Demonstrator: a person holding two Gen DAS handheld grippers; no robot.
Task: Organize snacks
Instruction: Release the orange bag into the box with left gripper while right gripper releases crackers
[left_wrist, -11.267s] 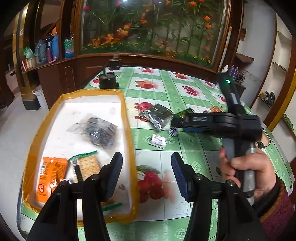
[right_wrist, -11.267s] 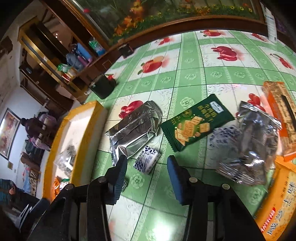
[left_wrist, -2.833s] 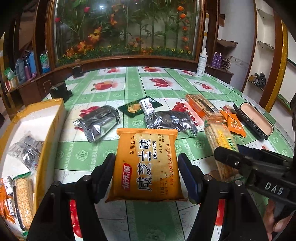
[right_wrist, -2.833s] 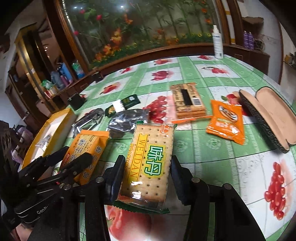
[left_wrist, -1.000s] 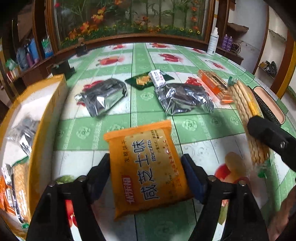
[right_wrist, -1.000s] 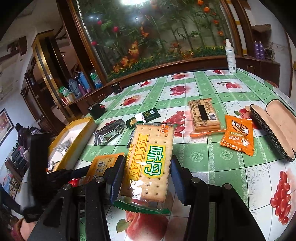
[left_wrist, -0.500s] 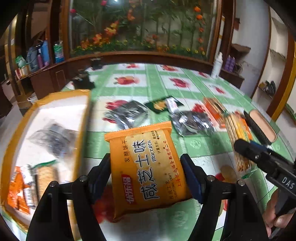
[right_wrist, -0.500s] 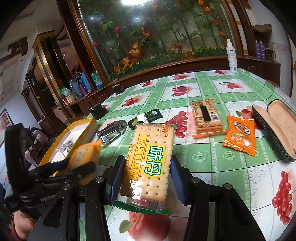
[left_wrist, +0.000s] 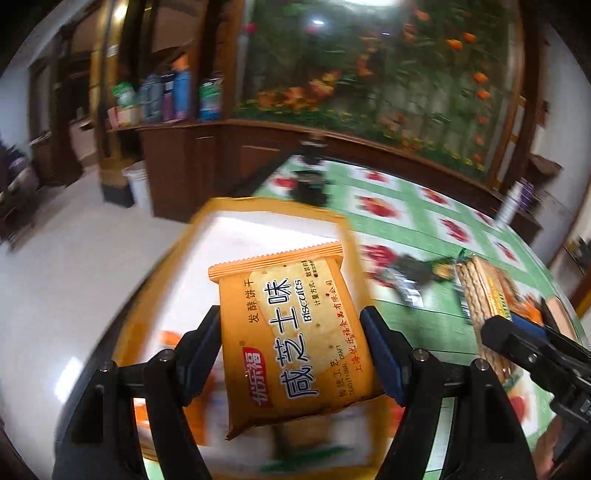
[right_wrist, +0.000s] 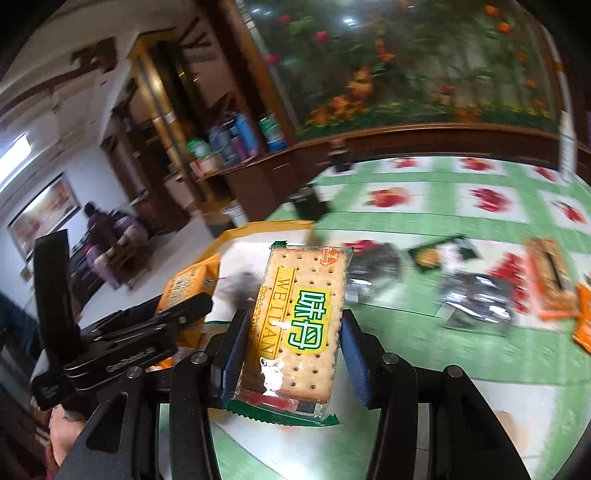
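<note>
My left gripper (left_wrist: 295, 354) is shut on an orange biscuit bag (left_wrist: 295, 328) and holds it in the air over the yellow-rimmed box (left_wrist: 273, 205). My right gripper (right_wrist: 291, 358) is shut on a clear cracker pack with a yellow and green label (right_wrist: 301, 321), held above the table near the box's right side (right_wrist: 258, 227). The right gripper and its cracker pack (left_wrist: 484, 299) show at the right of the left wrist view. The left gripper and its orange bag (right_wrist: 188, 284) show at the left of the right wrist view. Both views are blurred by motion.
The green tablecloth with red fruit prints (right_wrist: 443, 210) carries silver foil bags (right_wrist: 476, 299), a dark green pack (right_wrist: 439, 251) and an orange cracker pack (right_wrist: 550, 280) at the right. Orange packs lie blurred inside the box (left_wrist: 170, 339). A wooden cabinet (left_wrist: 207, 155) and flower mural stand behind.
Both grippers have swung left with their packs. The orange bag has moved from over the table to over the box, and the cracker pack has come up beside the box.
</note>
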